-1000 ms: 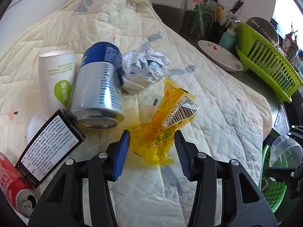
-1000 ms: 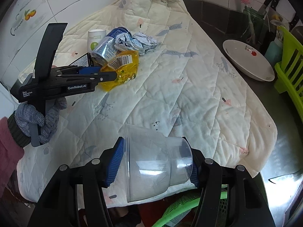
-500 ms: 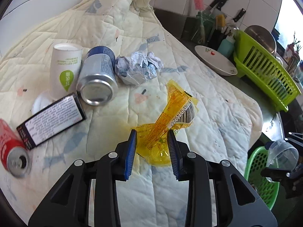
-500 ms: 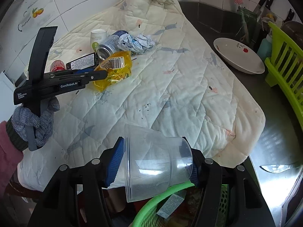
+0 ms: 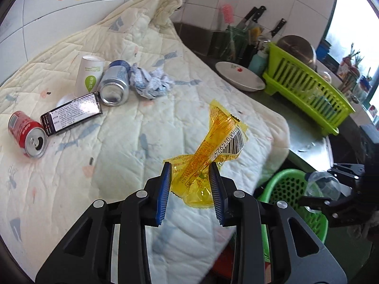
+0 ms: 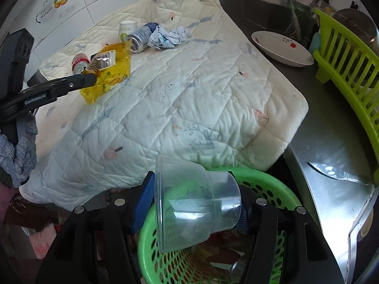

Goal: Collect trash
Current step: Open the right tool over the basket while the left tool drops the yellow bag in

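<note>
Two pieces of trash are in transit, five still lie on the quilt (image 5: 165,123) covering the tabletop. At nine to eleven o'clock in the left wrist view rest a red can (image 5: 27,137), black box (image 5: 71,116), paper cup (image 5: 90,78), silver can (image 5: 115,86) and crumpled paper (image 5: 151,82). The left tool (image 5: 190,172) is pinched on a yellow wrapper (image 5: 213,146), lifted clear. At four o'clock, the right tool (image 6: 193,203) clamps a clear cup (image 6: 194,203) over the green basket (image 6: 272,187), not yet released. Some waste already sits inside.
</note>
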